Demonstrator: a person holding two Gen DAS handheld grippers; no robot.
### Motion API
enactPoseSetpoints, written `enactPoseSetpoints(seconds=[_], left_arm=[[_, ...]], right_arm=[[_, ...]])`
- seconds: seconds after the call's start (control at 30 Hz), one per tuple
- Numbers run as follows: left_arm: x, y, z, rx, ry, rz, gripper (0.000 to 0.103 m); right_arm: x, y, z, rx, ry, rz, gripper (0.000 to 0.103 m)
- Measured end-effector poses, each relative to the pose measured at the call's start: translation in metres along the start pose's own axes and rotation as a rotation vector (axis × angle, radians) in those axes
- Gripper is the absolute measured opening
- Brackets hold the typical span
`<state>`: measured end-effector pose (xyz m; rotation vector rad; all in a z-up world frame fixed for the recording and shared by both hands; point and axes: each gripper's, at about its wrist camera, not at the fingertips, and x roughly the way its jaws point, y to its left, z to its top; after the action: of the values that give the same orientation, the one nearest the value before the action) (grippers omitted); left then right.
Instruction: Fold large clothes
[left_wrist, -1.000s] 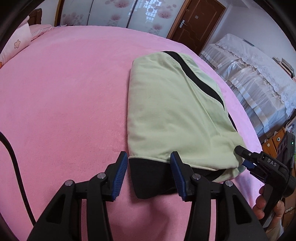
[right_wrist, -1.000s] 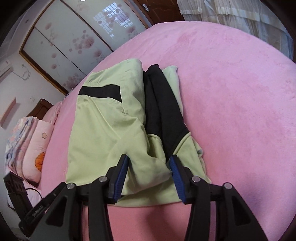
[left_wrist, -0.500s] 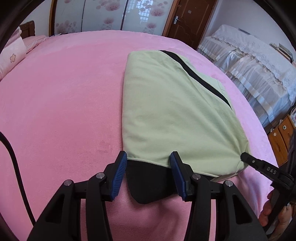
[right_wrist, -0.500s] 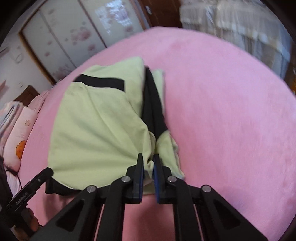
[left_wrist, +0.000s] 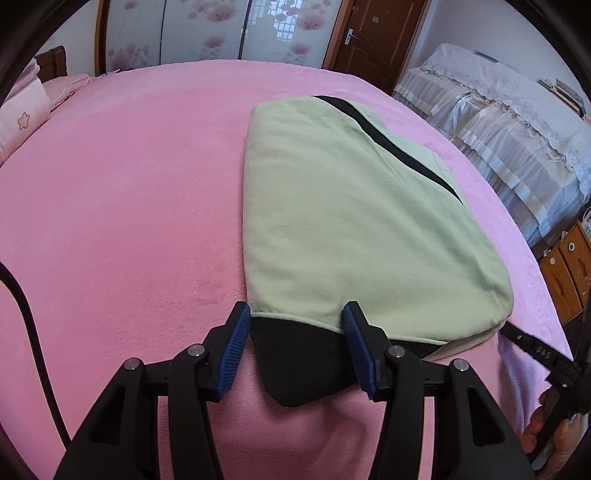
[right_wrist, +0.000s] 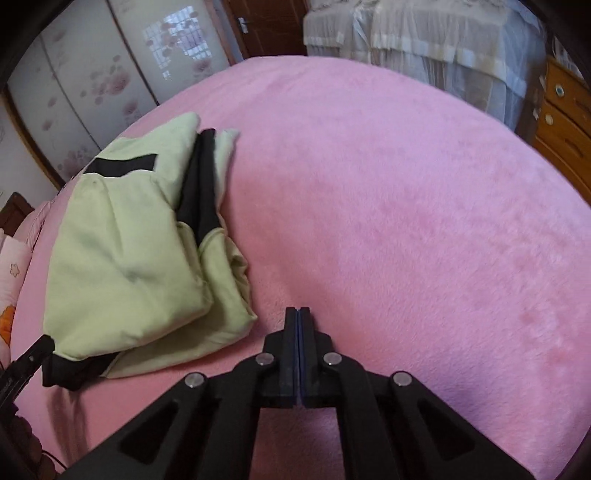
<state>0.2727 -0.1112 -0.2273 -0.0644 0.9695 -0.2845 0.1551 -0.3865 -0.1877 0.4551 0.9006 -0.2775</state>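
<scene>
A light green garment with black trim lies folded on the pink bed. Its black hem sits between the jaws of my left gripper, which are opening, and the blue pads do not press on it. In the right wrist view the garment lies to the left. My right gripper is shut with nothing in it, over bare blanket just right of the garment's near corner. The left gripper's tip shows at that view's left edge.
A pink pillow lies at the far left of the bed. Flowered sliding doors and a brown door stand behind. Lace-covered furniture and wooden drawers flank the right side. A black cable crosses the left.
My right gripper closed on the garment's near corner, then swung right and now stands shut and empty beside it. The left jaws stand slightly wider around the black hem.
</scene>
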Motion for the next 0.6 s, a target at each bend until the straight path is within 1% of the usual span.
enactPoseSetpoints(seconds=[0.07, 0.1, 0.17, 0.23, 0.27, 0.3, 0.33, 0.37, 0.5, 0.53, 0.6], left_arm=[[-0.001, -0.001, 0.0, 0.002, -0.001, 0.005, 0.05], [-0.001, -0.001, 0.0, 0.002, -0.002, 0.007, 0.05], [-0.001, -0.004, 0.0, 0.004, -0.003, 0.008, 0.05], [-0.001, -0.002, 0.0, 0.0, -0.004, 0.002, 0.05], [-0.001, -0.001, -0.001, -0.003, -0.003, 0.0, 0.05], [-0.001, 0.0, -0.001, -0.006, -0.003, -0.001, 0.05], [-0.001, 0.0, -0.001, -0.006, -0.004, -0.002, 0.05], [-0.001, 0.0, -0.001, -0.005, -0.004, -0.003, 0.05], [-0.002, 0.001, -0.004, 0.001, -0.01, 0.0, 0.05], [-0.003, 0.001, -0.004, 0.003, -0.011, 0.001, 0.05], [-0.003, 0.001, -0.005, 0.002, -0.012, 0.001, 0.05]], right_arm=[[-0.014, 0.008, 0.01, -0.022, -0.023, 0.022, 0.0], [-0.018, 0.005, 0.017, -0.028, -0.028, 0.046, 0.0], [-0.025, 0.017, 0.03, -0.042, -0.049, 0.099, 0.001], [-0.029, 0.027, 0.047, -0.056, -0.067, 0.155, 0.006], [-0.025, 0.033, 0.055, -0.066, -0.06, 0.171, 0.016], [-0.021, 0.039, 0.061, -0.083, -0.044, 0.186, 0.035], [-0.016, 0.045, 0.066, -0.1, -0.029, 0.199, 0.043], [-0.008, 0.048, 0.067, -0.113, -0.03, 0.206, 0.046], [0.016, 0.064, 0.079, -0.16, -0.007, 0.232, 0.046], [0.019, 0.064, 0.078, -0.161, -0.001, 0.236, 0.046], [0.034, 0.066, 0.087, -0.146, 0.029, 0.253, 0.046]])
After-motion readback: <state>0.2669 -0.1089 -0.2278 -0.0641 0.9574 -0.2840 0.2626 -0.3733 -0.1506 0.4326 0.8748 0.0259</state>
